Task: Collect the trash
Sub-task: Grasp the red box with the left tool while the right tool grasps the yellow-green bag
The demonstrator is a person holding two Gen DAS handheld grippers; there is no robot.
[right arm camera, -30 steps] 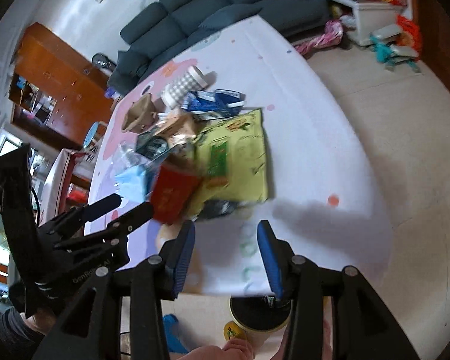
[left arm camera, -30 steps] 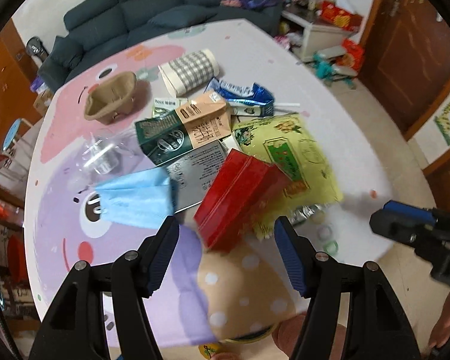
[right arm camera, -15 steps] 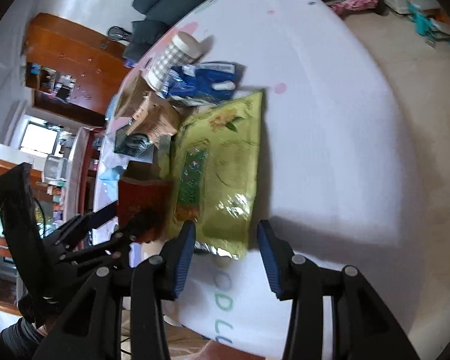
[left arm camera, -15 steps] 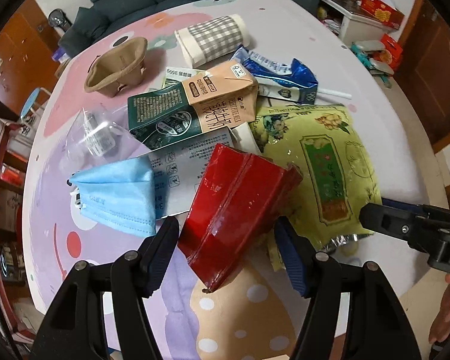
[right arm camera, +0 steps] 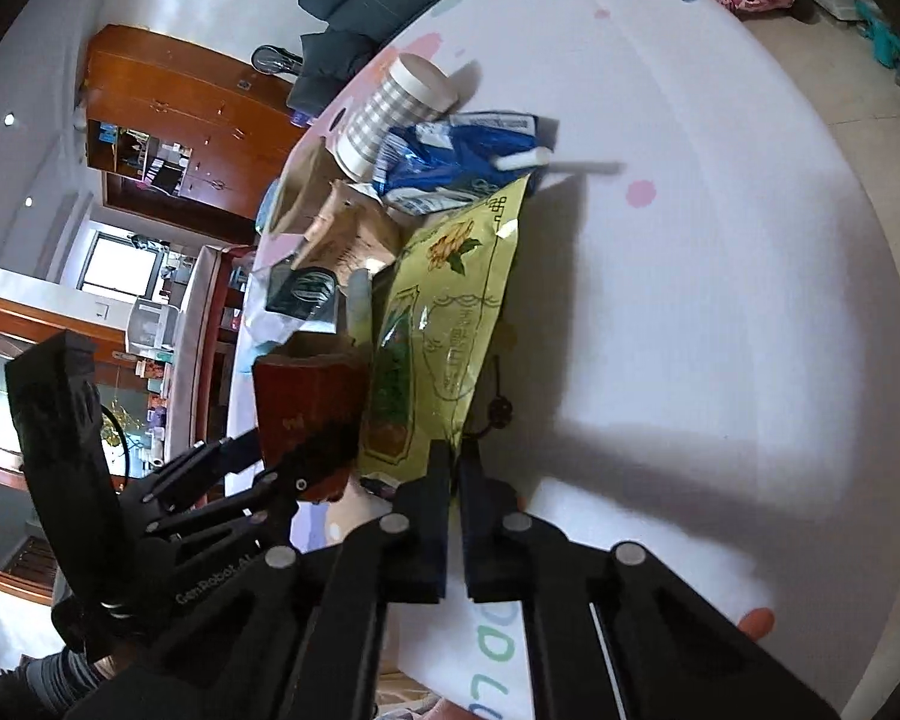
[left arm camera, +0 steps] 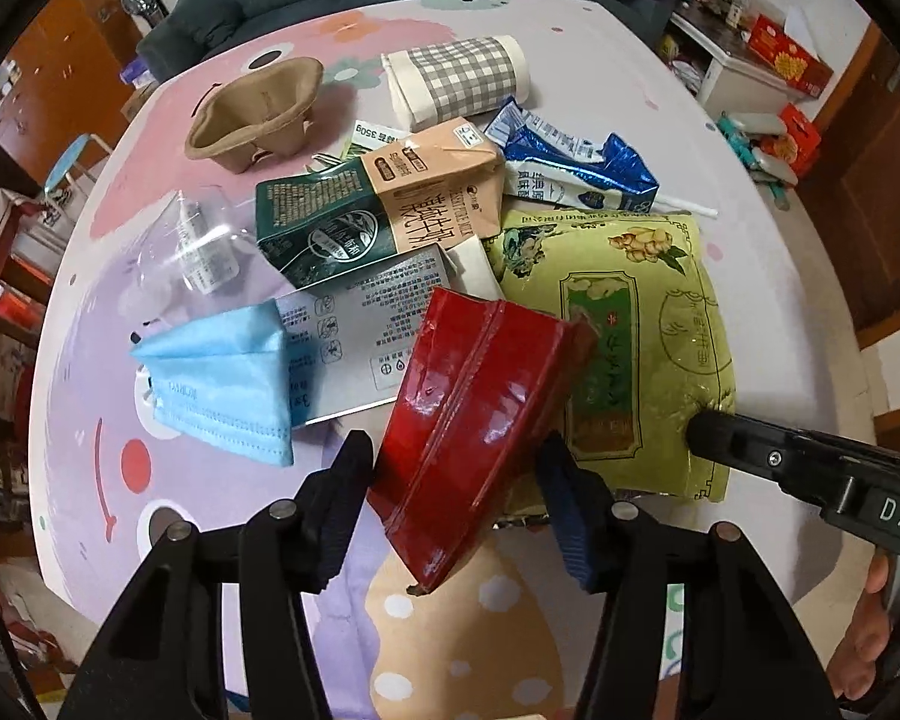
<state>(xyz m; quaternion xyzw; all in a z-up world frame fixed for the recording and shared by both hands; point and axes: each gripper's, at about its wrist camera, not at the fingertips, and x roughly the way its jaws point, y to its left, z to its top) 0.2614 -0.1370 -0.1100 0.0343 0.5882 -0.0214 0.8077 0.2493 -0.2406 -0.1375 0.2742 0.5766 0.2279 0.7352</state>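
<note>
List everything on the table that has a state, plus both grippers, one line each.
Left gripper: jaws closing around the red pouch.
Red pouch: between the jaws, sealed.
Right gripper: shut on the yellow-green bag's corner.
Yellow-green bag: lying flat.
Checked paper cup: on its side.
Blue mask: folded.
Green milk carton: lying flat.

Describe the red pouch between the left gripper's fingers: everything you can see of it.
The red pouch is glossy, foil-like, creased, with a raised seam along its length. It lies tilted, one corner towards the camera, over a grey printed carton and the yellow-green bag. The left gripper straddles it, jaws closing, pads beside its edges.
</note>
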